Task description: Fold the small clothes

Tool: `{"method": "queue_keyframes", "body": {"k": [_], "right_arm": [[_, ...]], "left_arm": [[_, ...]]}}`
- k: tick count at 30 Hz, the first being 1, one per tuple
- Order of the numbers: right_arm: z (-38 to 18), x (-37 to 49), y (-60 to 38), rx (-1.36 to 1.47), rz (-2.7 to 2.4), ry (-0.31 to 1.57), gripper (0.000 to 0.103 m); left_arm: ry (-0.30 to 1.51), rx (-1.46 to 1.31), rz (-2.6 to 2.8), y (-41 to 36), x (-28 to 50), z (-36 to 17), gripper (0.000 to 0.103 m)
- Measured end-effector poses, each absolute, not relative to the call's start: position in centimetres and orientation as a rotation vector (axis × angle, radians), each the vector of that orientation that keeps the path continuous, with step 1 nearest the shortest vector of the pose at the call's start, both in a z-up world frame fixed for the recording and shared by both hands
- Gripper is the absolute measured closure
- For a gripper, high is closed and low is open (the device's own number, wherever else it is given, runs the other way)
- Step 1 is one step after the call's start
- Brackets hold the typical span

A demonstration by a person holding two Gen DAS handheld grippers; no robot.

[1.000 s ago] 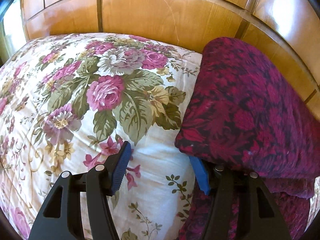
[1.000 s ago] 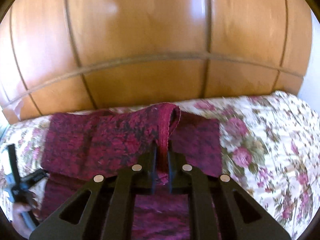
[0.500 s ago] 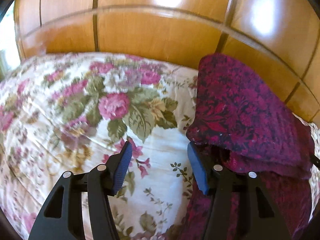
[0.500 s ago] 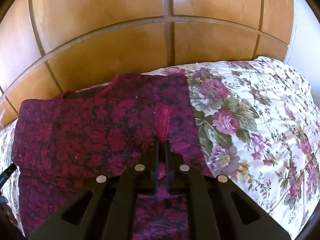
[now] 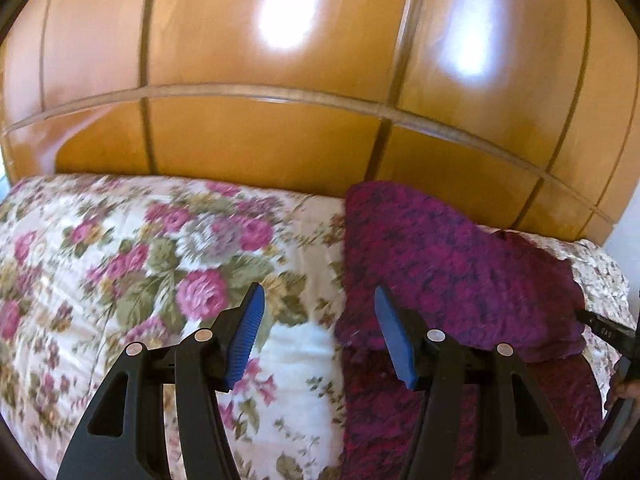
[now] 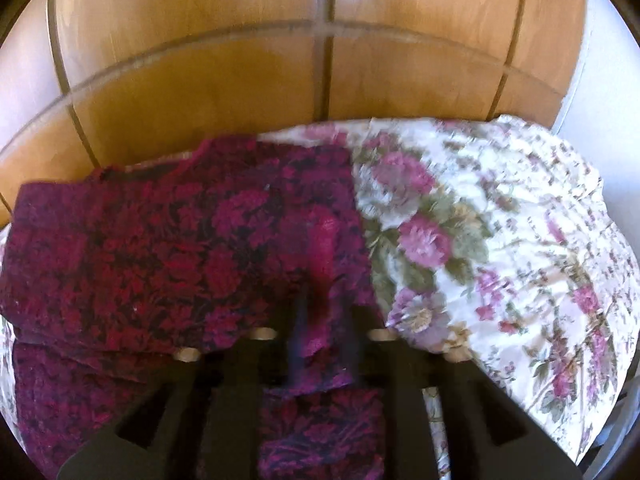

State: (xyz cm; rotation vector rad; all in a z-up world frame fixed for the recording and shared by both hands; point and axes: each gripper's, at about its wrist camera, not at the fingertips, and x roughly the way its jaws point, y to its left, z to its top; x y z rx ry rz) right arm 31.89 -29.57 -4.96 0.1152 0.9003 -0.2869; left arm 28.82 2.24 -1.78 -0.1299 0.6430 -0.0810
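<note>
On the bed [image 5: 120, 280], floral bedspread against a wooden headboard [image 5: 280, 140]; nothing blocks my reach. The dark red patterned garment [image 6: 160, 260] lies folded over itself near the headboard. My left fingers [image 5: 318, 332] hover half open, empty, at its edge. My right fingers [image 6: 324, 340] have just been opening, fabric loose between them.

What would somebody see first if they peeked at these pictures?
First, the dark red flowery garment, folded over itself on the bed beside the wooden panels. Next, the flowered bedspread with big pink roses around it. The right tool has just been opening, a fold of cloth between its fingers; the left tool hangs open, holding nothing.
</note>
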Motion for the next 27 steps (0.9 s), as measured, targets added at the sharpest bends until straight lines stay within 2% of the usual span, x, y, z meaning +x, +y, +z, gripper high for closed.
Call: {"method": "queue_keyframes", "body": {"k": [1, 4, 9, 11, 13, 18, 21, 27], "right_arm": [[-4.3, 31.5, -29.5, 0.118, -0.288, 0.867, 0.052], [-2.2, 30.5, -28.5, 0.102, -0.251, 0.779, 0.049], [-1.7, 32.2, -25.2, 0.072, -0.101, 0.783, 0.037], [-2.6, 33.5, -24.3, 0.058, -0.079, 0.815, 0.037], [-4.2, 35.0, -24.1, 0.042, -0.088, 0.872, 0.037], [-7.1, 35.7, -25.4, -0.014, -0.139, 0.920, 0.035], [-8.0, 34.6, -25.7, -0.017, -0.137, 0.889, 0.035], [-8.5, 34.3, -25.4, -0.025, -0.142, 0.859, 0.033]], "left_arm": [[0.635, -0.128, -0.092, 2.0, 29.1, -1.6, 0.046], [0.609, -0.108, -0.124, 0.8, 30.4, -0.8, 0.046], [0.604, -0.068, -0.208, -1.9, 33.2, -0.1, 0.046], [0.638, -0.051, -0.241, -3.2, 35.0, -0.4, 0.046], [0.679, -0.037, -0.253, -4.4, 36.7, -1.1, 0.052], [0.772, -0.013, -0.277, -6.2, 40.1, -3.4, 0.052], [0.892, -0.035, -0.257, -6.2, 42.1, -7.0, 0.052], [0.807, -0.114, -0.237, -5.0, 40.7, -8.2, 0.053]]}}
